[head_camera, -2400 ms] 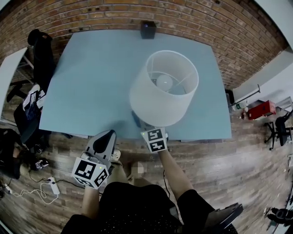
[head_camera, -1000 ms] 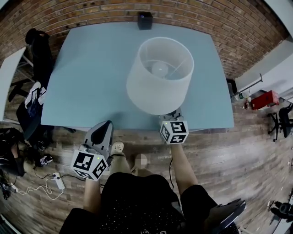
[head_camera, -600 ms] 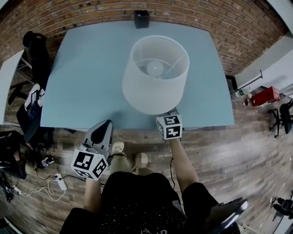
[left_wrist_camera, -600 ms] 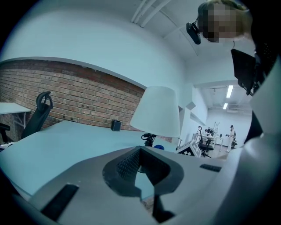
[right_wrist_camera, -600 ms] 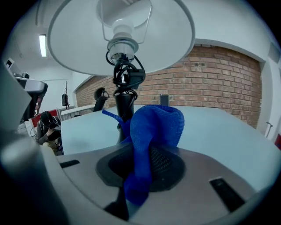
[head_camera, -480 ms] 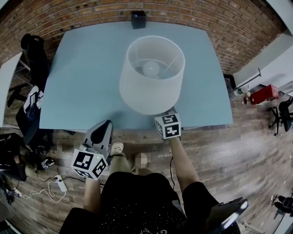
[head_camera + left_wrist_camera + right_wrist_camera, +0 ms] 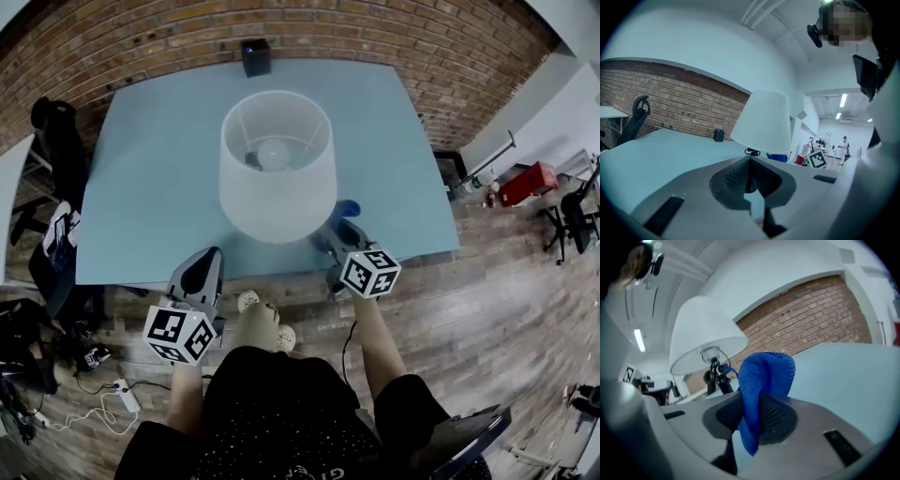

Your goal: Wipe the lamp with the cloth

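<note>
A lamp with a white drum shade (image 7: 277,173) stands on the light blue table (image 7: 150,169), its bulb showing inside from above. My right gripper (image 7: 330,232) sits by the shade's lower right edge, shut on a blue cloth (image 7: 347,208). In the right gripper view the cloth (image 7: 761,380) bulges up out of the jaws, with the shade (image 7: 705,331) and the dark lamp stem (image 7: 715,373) to its left. My left gripper (image 7: 210,255) hovers at the table's front edge, left of the lamp, shut and empty (image 7: 750,161). Ahead of it stands the shade (image 7: 764,122).
A small black box (image 7: 255,56) stands at the table's far edge by the brick wall. A dark chair (image 7: 52,122) is at the left and a red object (image 7: 530,178) lies on the wooden floor at the right. The person's legs are below the table's front edge.
My right gripper has moved from the shade's front edge round to its right side, and the blue cloth now shows. The left gripper has stayed in place.
</note>
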A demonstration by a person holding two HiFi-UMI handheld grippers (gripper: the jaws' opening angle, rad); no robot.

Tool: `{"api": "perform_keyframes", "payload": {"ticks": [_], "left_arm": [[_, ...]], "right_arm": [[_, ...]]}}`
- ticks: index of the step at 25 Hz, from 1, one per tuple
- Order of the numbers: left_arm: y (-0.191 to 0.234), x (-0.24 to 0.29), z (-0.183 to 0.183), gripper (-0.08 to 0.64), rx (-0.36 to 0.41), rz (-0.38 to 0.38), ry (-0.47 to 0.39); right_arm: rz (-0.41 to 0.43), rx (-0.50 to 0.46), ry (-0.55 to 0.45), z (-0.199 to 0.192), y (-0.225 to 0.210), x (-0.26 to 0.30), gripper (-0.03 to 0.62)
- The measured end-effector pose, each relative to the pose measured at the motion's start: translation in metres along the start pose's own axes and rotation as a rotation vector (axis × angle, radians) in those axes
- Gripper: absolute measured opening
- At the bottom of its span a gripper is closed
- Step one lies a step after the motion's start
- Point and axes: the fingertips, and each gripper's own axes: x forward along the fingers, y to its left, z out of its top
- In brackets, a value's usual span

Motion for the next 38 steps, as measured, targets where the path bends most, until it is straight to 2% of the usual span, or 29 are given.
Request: {"api": "perform_keyframes", "payload": {"ticks": [4,7,10,12,16,20,24,27,30,35,38], "left_arm": [[0.010,0.012,0.001,0.009,-0.027,0.011,-0.005],[0.031,0.024,0.003,0.009,-0.073,0.047,-0.021],[0.054,0.038,0.010,0.009,-0.078,0.111,-0.027],[0.066,0.049,0.019,0.009,-0.061,0.143,-0.032],[0.084,0.074,0.034,0.009,-0.021,0.194,-0.041],[0.098,0.094,0.034,0.009,-0.047,0.235,-0.027],[0.110,0.108,0.034,0.009,-0.070,0.257,-0.014],[0.112,0.117,0.033,0.009,-0.084,0.258,-0.017],[0.109,0.119,0.030,0.009,-0.078,0.248,-0.008],[0.096,0.116,0.023,0.009,-0.074,0.208,-0.005],[0.087,0.112,0.019,0.009,-0.066,0.187,0.000]], "right_arm": [[0.108,0.231,-0.137,0.029,-0.016,-0.006,0.074],[0.259,0.398,-0.219,0.056,-0.017,0.003,0.074],[0.383,0.514,-0.251,0.081,-0.016,0.015,0.074],[0.423,0.532,-0.231,0.091,-0.019,0.028,0.074],[0.513,0.505,-0.128,0.098,-0.019,0.059,0.074],[0.649,0.512,-0.010,0.090,0.000,0.084,0.074],[0.748,0.467,0.121,0.069,0.025,0.101,0.074],[0.748,0.406,0.225,0.048,0.031,0.109,0.074],[0.703,0.278,0.350,0.019,0.034,0.113,0.074],[0.565,0.112,0.506,-0.013,0.024,0.120,0.074],[0.461,0.071,0.596,-0.026,0.010,0.120,0.074]]}}
